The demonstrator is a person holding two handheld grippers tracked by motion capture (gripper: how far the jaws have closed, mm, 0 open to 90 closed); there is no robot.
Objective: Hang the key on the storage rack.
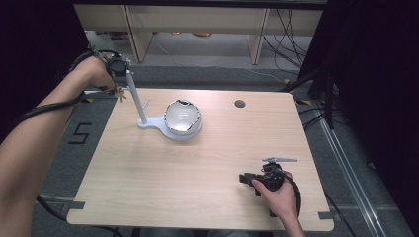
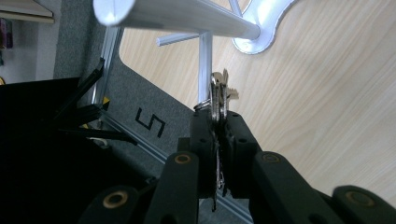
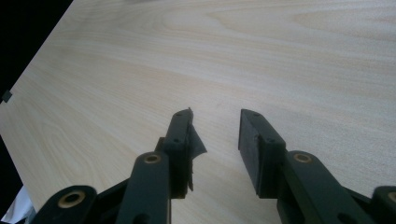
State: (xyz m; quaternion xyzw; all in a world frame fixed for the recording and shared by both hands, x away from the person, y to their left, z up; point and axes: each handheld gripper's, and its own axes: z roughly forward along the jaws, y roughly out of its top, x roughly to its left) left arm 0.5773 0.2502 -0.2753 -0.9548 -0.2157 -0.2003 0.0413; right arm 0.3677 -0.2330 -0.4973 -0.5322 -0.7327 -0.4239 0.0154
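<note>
Gripping keys [image 2: 218,95] beside white stand [image 1: 143,118] — left gripper [image 2: 217,116].

the table [image 1: 197,168] is light wood with a fine grain. the stand [image 1: 143,116] is white, and its bowl [image 1: 182,117] is shiny silver. the keys [image 2: 218,95] are silver. both grippers have black jaws with brass-coloured pins. the floor mat [image 1: 81,133] is grey with a black "5".

A light wooden table [image 1: 197,168] with a round hole [image 1: 240,103] near its far edge was seen, on which a white stand [image 1: 148,121] holding a silvery bowl [image 1: 182,117] was set.
</note>
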